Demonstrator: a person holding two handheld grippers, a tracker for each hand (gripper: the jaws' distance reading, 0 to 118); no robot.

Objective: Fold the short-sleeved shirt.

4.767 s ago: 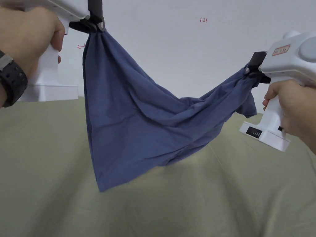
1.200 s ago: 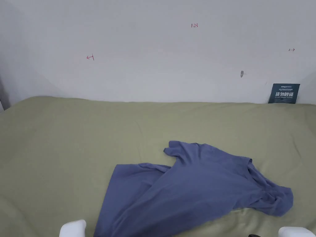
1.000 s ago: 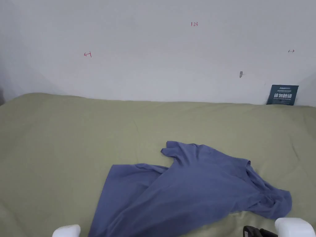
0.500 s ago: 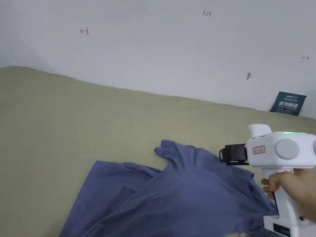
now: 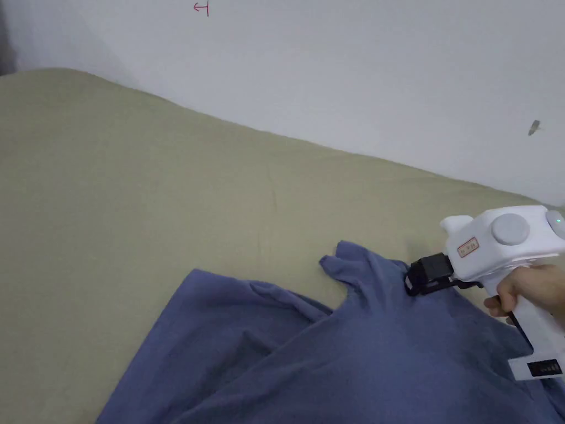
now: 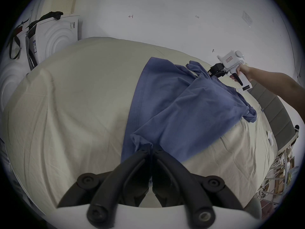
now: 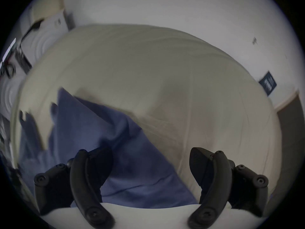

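Since half a second ago: right hand-held gripper [image 5: 411,284] gone from hovering over the blue shirt [image 5: 342,353] down onto its far edge, just beside the small sleeve flap. Earlier still, shirt hanging in the air between both grippers; now spread crumpled on the bed [image 5: 138,193], toward its near edge.

Head view: black jaws touching cloth at the shoulder area, white body gripped by the right hand [image 5: 532,287]. Shirt body doubled over itself, one flat layer poking out to the left.

Left gripper view: left hand-held gripper [image 6: 151,147] clenched on a bunched corner of the shirt [image 6: 173,103] at the bed's [image 6: 74,92] near edge, jaws pressed together with cloth between. Right hand-held gripper [image 6: 212,71] far off at the opposite end.

Right gripper view: blurred; right hand-held gripper [image 7: 151,163] released, jaws standing wide apart above the shirt [image 7: 102,141], nothing pinched yet.

Likely meaning: laying-out stage, right side about to take a fresh hold for pulling the shirt flat before any fold.
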